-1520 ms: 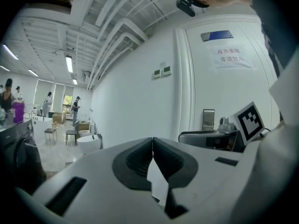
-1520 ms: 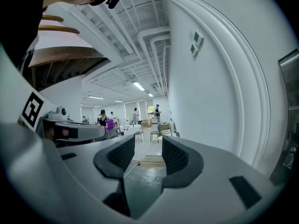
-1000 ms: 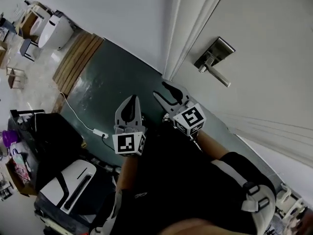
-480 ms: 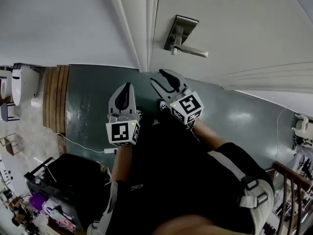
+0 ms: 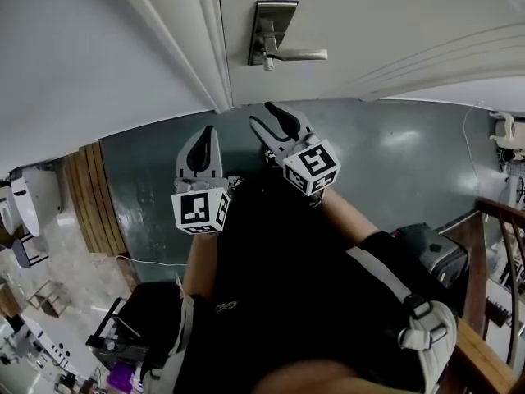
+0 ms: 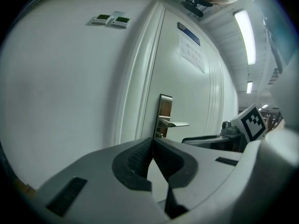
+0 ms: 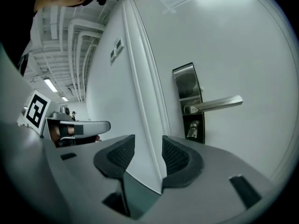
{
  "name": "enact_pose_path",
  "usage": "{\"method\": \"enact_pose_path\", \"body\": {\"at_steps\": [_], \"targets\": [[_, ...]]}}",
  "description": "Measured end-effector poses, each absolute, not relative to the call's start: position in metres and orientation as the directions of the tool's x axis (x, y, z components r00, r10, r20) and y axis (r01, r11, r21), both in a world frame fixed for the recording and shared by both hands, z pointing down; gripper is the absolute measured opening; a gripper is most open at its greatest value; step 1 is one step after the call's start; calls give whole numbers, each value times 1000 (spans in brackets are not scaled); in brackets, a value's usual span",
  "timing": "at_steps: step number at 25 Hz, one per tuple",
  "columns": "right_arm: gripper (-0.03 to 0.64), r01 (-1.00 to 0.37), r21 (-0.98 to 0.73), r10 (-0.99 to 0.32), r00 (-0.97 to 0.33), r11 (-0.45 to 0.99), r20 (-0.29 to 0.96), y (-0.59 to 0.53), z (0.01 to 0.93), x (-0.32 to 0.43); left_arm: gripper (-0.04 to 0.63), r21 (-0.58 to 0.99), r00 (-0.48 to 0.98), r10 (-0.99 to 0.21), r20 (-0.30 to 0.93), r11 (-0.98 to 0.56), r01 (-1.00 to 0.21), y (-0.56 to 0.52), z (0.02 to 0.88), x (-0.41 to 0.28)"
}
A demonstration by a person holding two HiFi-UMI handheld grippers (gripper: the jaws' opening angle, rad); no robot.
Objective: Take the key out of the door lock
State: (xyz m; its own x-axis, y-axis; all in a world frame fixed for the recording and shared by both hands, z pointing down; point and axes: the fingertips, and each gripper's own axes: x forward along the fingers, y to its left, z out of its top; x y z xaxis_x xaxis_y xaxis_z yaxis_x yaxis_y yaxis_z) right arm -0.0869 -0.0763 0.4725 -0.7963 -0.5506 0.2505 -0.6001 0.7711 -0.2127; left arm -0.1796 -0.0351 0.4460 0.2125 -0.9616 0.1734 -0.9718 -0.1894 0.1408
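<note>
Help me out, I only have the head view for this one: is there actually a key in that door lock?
Observer: Yes. The right gripper view shows a key sticking out just below the lever handle.
Operator: Are the jaws on that side open for it?
Observer: They are. The right gripper has its jaws apart with nothing between them, and it is short of the key, not touching it.
Operator: And the other side?
Observer: The left gripper has its jaws together at the tips, holding nothing.
</note>
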Motion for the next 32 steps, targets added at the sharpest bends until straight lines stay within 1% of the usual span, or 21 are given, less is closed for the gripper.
{"method": "enact_pose_path", "body": {"at_steps": [3, 7, 10, 14, 19, 27, 32], "targets": [[190, -638, -229, -588, -769, 735, 251, -85, 475, -78, 25, 147, 255, -949, 186, -230, -962, -47, 452, -173], [190, -667, -306, -622, -745, 679, 243, -108, 483, -61, 25, 149, 292, -935, 200, -265, -953, -71, 459, -162], [190, -678, -356, -639, -732, 643, 239, -126, 489, -52, 25, 151, 296, -929, 224, -267, -952, -88, 469, -160], [190, -685, -382, -650, -721, 620, 238, -145, 494, -45, 25, 143, 298, -920, 253, -269, -952, -105, 476, -156], [190, -678, -425, -649, -723, 600, 237, -163, 502, -44, 24, 138, 299, -914, 273, -270, -953, -124, 484, -149], [190, -611, -620, -638, -738, 492, 221, -190, 522, -48, 24, 147, 272, -916, 295, -238, -960, -138, 493, -150], [190, -584, -663, -632, -746, 469, 210, -203, 526, -54, 24, 143, 258, -918, 302, -224, -964, -144, 495, -154]]}}
